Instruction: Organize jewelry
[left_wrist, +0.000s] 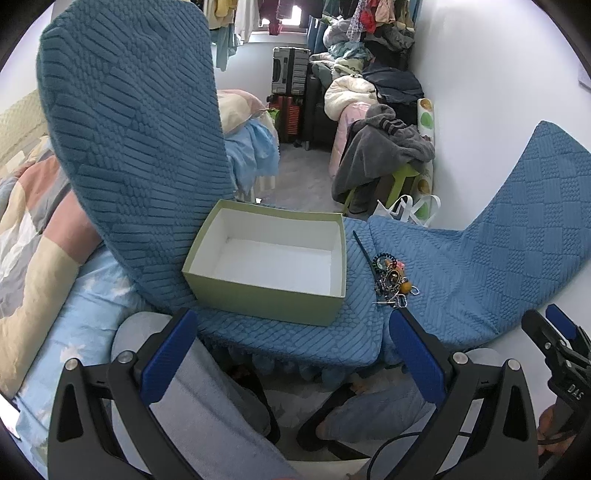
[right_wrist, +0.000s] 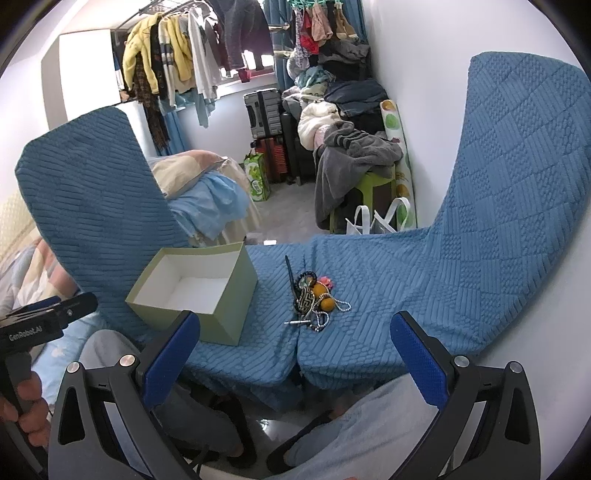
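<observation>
1. The left gripper (left_wrist: 293, 354) is held low in front of the blue textured cover (left_wrist: 303, 336); its blue-padded fingers (left_wrist: 170, 354) are spread wide apart and nothing is held between them.
2. The right gripper (right_wrist: 295, 356) is likewise held with its fingers (right_wrist: 419, 363) wide apart and nothing between them, clear of the cover's near edge.
3. A pale green box (left_wrist: 258, 297) with a white interior is seen standing open on the cover, toward the left; nothing can be seen inside it. In the right wrist view the same box (right_wrist: 231, 291) is seen left of centre.
4. The jewelry pile (left_wrist: 391, 278) is found on the cover just right of the box, apart from it; in the right wrist view the pile (right_wrist: 314, 301) lies near the seam between two cushions. Beaded chains, an orange bead, a dark patterned piece and a pink item are tangled together.
5. A thin dark stick (right_wrist: 290, 273) is laid at the pile's left side, pointing away from the grippers.
6. Neither gripper is touching the pile or the box.
7. Upright cushion backs in the same blue fabric are seen at the far left and far right, with a bed (left_wrist: 40, 258) at the left.
</observation>
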